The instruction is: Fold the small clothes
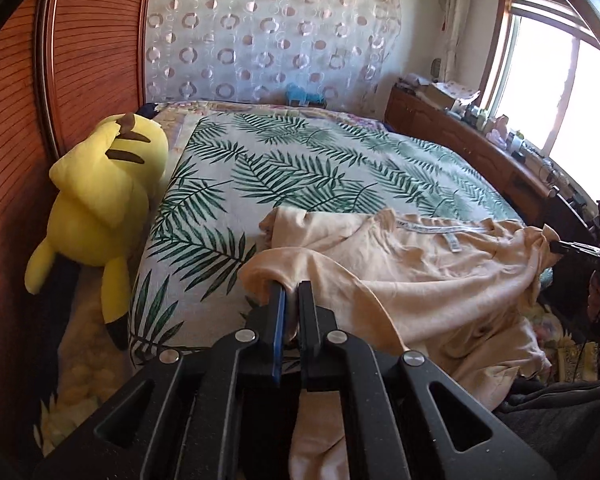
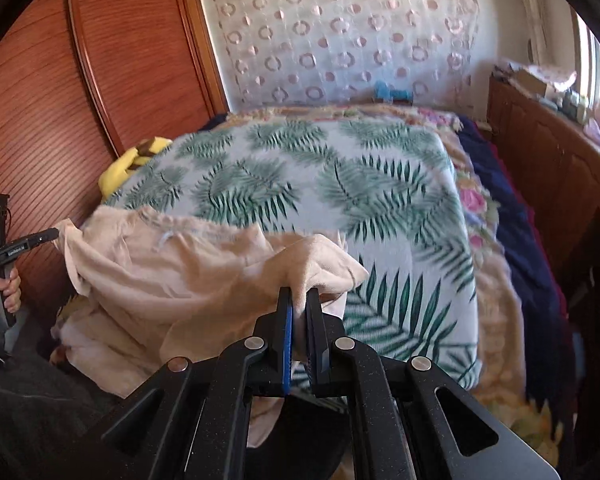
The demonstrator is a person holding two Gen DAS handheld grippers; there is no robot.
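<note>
A beige garment (image 1: 428,276) is stretched between my two grippers over the near edge of the bed, its white neck label facing up. My left gripper (image 1: 291,286) is shut on one corner of it. My right gripper (image 2: 299,294) is shut on the other corner (image 2: 320,264). The garment (image 2: 188,272) sags in the middle and hangs down in front of the bed. The right gripper shows at the far right of the left wrist view (image 1: 568,246), the left gripper at the far left of the right wrist view (image 2: 50,234).
The bed carries a white sheet with green palm leaves (image 1: 284,168) over a floral blanket (image 2: 496,280). A yellow plush toy (image 1: 104,200) leans on the wooden headboard (image 1: 88,48). A wooden cabinet (image 1: 480,148) with clutter runs under the window.
</note>
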